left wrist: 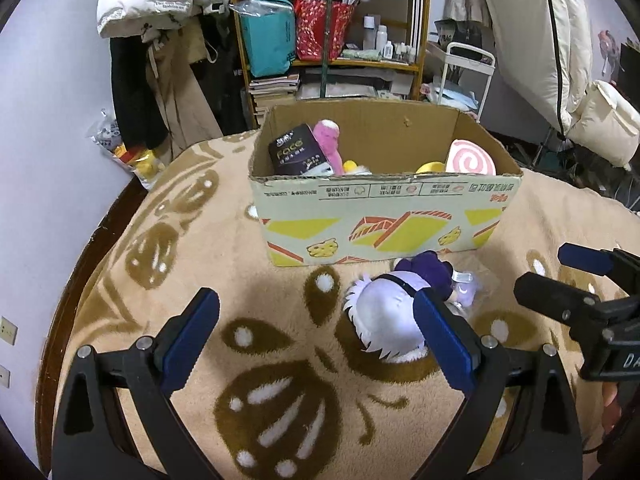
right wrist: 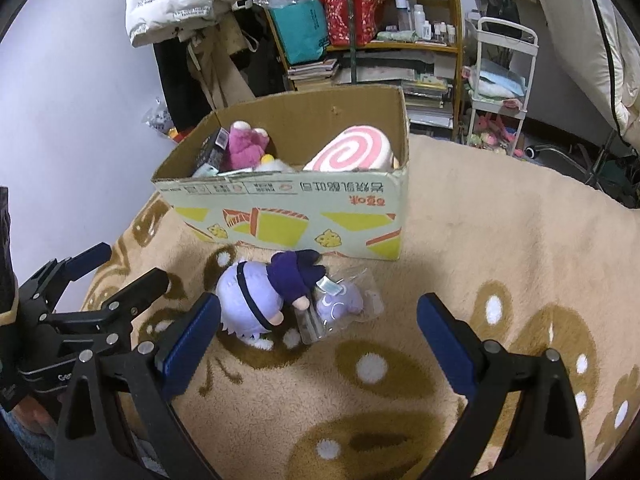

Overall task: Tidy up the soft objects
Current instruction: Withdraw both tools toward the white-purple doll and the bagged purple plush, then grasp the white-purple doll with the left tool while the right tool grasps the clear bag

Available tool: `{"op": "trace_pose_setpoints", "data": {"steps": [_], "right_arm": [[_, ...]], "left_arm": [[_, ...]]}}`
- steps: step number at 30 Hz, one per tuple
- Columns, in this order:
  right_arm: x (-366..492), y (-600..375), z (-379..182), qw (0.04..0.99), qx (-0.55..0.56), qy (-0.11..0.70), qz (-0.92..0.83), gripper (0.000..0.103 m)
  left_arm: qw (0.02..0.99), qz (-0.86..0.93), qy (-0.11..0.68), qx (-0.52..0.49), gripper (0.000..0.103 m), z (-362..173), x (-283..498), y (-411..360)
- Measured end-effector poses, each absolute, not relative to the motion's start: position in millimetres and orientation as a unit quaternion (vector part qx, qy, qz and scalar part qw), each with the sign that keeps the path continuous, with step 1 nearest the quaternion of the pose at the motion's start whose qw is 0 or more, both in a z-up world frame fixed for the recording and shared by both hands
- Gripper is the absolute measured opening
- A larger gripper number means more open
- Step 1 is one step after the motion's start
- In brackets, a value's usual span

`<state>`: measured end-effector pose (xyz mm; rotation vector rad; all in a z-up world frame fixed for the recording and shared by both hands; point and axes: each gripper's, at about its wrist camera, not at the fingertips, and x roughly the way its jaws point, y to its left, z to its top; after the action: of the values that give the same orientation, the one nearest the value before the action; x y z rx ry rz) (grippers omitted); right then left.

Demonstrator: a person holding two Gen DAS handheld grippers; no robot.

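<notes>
Beige fleece with brown and white blotches, the blanket (left wrist: 248,264) covers the whole working surface. At the left, the left gripper (left wrist: 316,336) hangs low over it with its blue-padded fingers spread wide and nothing between them; its right finger stands in front of the plush doll's pale head, and from this angle it is hard to say whether the pad touches the plush or merely overlaps it.

The plush doll (right wrist: 260,300) lies on its side on the blanket just in front of the cardboard box (right wrist: 288,208), lilac head toward the left, dark purple body toward the box. Touching its right side is a small purple plush in a clear wrapper (right wrist: 340,304), also flat on the blanket.

Behind them the open-topped box holds a dark tissue pack (left wrist: 296,150) leaning at its left end, a pink plush (right wrist: 244,146) next to it, bits of yellow and white toys in the middle, and a pink-and-white swirl cushion (right wrist: 352,154) against the right wall.

At the right, the right gripper (right wrist: 318,334) is likewise wide open and empty, set low near the blanket, its left finger just beside the doll's head and its right finger well clear over bare fleece.
</notes>
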<state>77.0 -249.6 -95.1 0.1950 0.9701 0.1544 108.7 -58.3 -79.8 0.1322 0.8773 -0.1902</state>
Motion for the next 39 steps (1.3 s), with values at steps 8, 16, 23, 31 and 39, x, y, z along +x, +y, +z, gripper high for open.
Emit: {"op": "trace_pose_setpoints", "data": {"steps": [8,16,23,31,39], "right_arm": [[85.1,-247.3,-102.7,0.874,0.095,0.471,0.071,0.103],[101.1,-260.2,-116.6,0.863,0.124,0.486,0.058,0.103],[114.1,-267.7,-130.4,0.849,0.149,0.503,0.060,0.103],[126.1,-274.9,-156.6,0.819,0.180,0.542,0.058,0.103],[133.8,-277.5,-172.4,0.802,0.193,0.562,0.066,0.094]], "left_arm": [[0.886,-0.109,0.446,0.066,0.096,-96.1,126.6,-71.4],[0.873,-0.150,0.457,0.075,0.096,-110.5,134.0,-90.2],[0.864,-0.174,0.465,0.085,0.096,-122.1,139.8,-102.7],[0.838,-0.186,0.501,0.113,0.096,-149.5,148.0,-117.5],[0.831,-0.197,0.500,0.143,0.096,-161.9,150.0,-130.4]]}}
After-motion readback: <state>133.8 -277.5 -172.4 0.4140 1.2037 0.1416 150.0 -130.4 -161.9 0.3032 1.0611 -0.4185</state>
